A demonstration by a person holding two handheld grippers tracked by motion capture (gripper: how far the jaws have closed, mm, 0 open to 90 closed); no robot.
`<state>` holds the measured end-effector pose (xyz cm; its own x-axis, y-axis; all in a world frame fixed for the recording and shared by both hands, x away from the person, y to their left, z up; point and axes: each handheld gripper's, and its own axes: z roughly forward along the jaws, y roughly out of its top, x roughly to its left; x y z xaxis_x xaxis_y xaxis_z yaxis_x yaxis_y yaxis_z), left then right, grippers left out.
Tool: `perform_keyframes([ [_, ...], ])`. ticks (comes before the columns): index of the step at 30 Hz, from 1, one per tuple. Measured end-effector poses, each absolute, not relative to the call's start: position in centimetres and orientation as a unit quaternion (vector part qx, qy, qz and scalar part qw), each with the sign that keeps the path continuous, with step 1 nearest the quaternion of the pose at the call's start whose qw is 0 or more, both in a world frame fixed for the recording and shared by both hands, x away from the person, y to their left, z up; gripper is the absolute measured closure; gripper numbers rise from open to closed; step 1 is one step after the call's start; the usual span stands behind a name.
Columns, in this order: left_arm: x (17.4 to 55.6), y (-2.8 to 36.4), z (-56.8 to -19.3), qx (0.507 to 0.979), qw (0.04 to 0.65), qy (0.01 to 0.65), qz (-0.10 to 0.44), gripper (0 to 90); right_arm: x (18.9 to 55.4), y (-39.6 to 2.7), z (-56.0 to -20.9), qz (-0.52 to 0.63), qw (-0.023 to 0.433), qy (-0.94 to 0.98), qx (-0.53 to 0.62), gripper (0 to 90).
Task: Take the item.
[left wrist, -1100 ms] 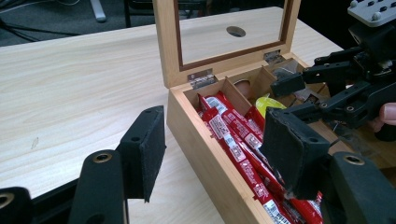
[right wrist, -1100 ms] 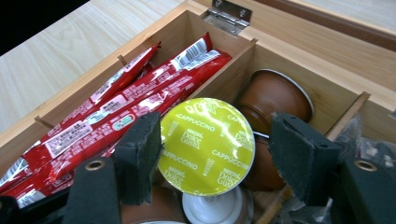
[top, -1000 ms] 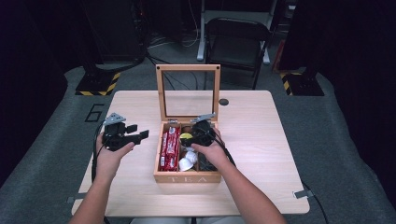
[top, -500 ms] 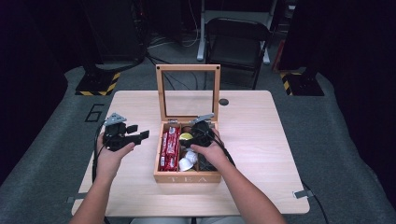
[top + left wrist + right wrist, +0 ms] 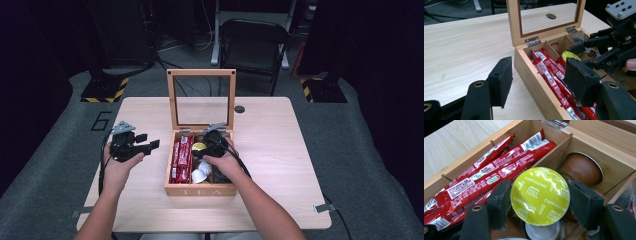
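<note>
Across the pale wooden table (image 5: 280, 150), we have the open tea box (image 5: 200, 190) in front of us, and our right gripper (image 5: 540, 203) is down in its middle compartment, its jaws having just been closing around the green-lidded cappuccino capsule (image 5: 540, 192), pads at either edge of the lid. We judge the grasp is nearly made but cannot tell whether the pads press yet, so lifting should wait. Our left gripper (image 5: 541, 85) hangs spread and empty just beside the box's left wall, above the red sachets (image 5: 551, 75).
</note>
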<state>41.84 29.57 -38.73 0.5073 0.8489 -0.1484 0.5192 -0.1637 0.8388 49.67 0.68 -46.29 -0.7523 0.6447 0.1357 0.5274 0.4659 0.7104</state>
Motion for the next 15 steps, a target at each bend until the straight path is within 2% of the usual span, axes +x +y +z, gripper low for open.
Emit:
perform_keyframes([
  [15, 41.88, 29.60, -38.77, 0.742, 0.452, 0.462, 0.180, 39.7, 49.24, 0.63, -45.51, 0.395, 0.084, 0.850, 0.339, 36.7],
])
